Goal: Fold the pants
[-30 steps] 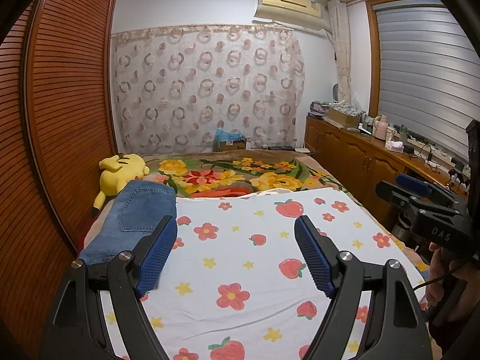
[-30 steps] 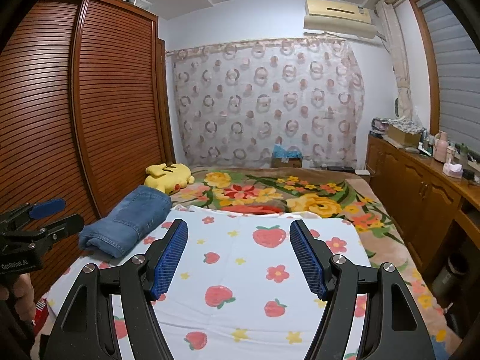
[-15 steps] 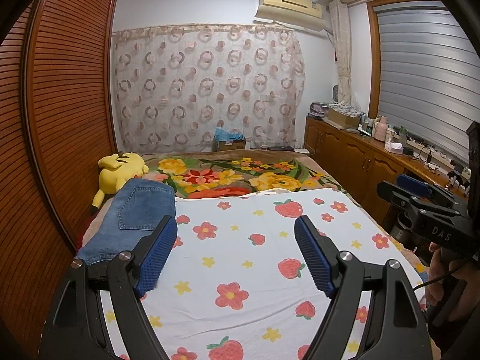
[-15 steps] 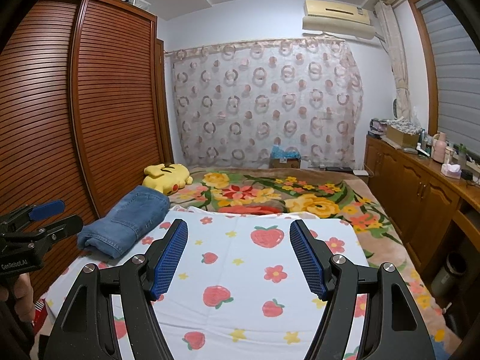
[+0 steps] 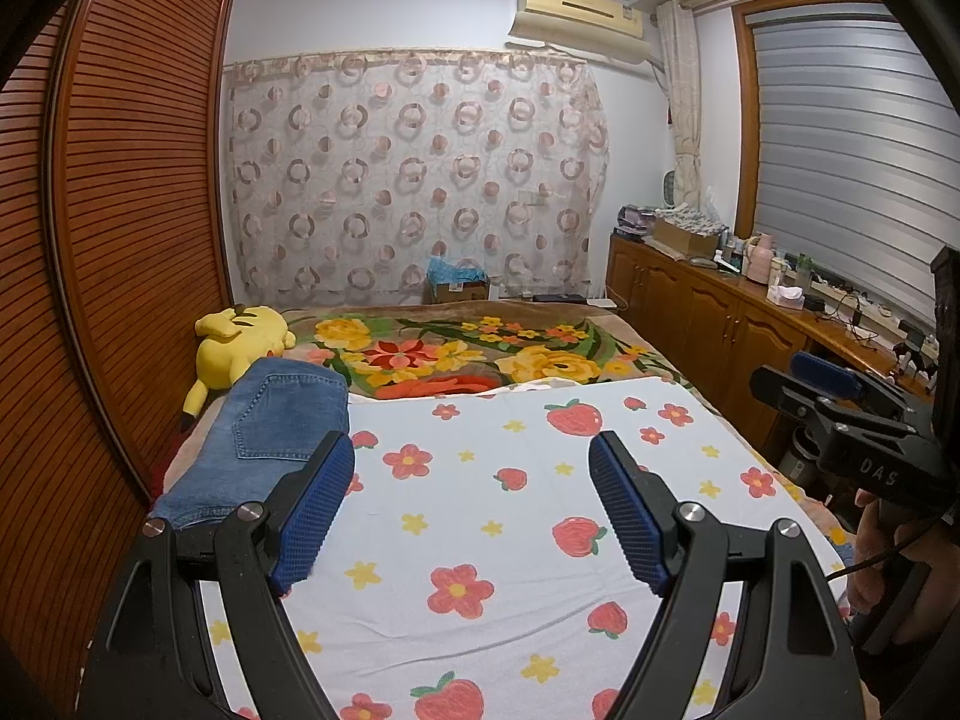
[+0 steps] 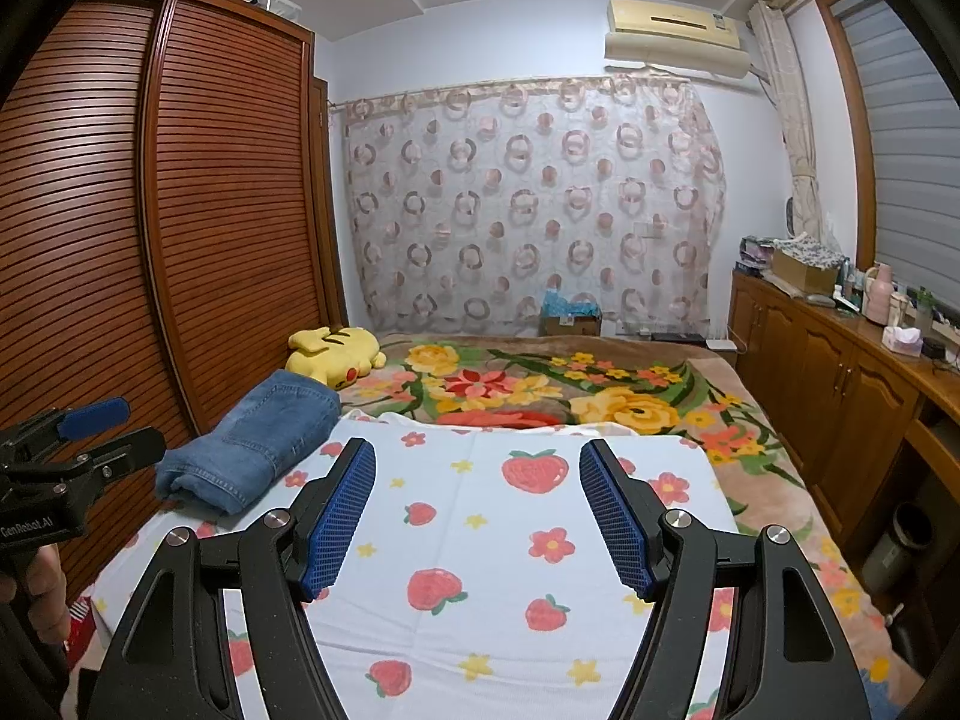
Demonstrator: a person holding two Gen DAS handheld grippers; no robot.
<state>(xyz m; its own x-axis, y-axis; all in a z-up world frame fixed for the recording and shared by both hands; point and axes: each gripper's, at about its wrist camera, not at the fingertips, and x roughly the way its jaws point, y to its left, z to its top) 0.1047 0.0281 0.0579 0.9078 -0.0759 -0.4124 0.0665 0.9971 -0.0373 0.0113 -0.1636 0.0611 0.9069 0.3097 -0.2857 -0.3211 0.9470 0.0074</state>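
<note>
Louvred wooden wardrobe doors (image 5: 120,240) flank a bed (image 5: 636,354) spread with a white strawberry-and-flower printed sheet (image 5: 480,516). Folded blue denim pants (image 5: 264,438) lie along the bed's left edge, near a yellow plush toy (image 5: 237,339). Left hand-held gripper (image 5: 471,501) hovers above the sheet, blue pads spread wide, holding nothing. Right hand-held gripper (image 6: 477,510) likewise gapes empty. Nothing has shifted since a second ago.

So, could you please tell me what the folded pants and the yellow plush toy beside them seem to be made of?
Folded pants: blue denim by the look, matte, with faded patches and a contrast-stitched back pocket. Yellow plush toy: soft, fuzzy fabric, probably stuffed, judging by its rounded, slumped shape.
</note>
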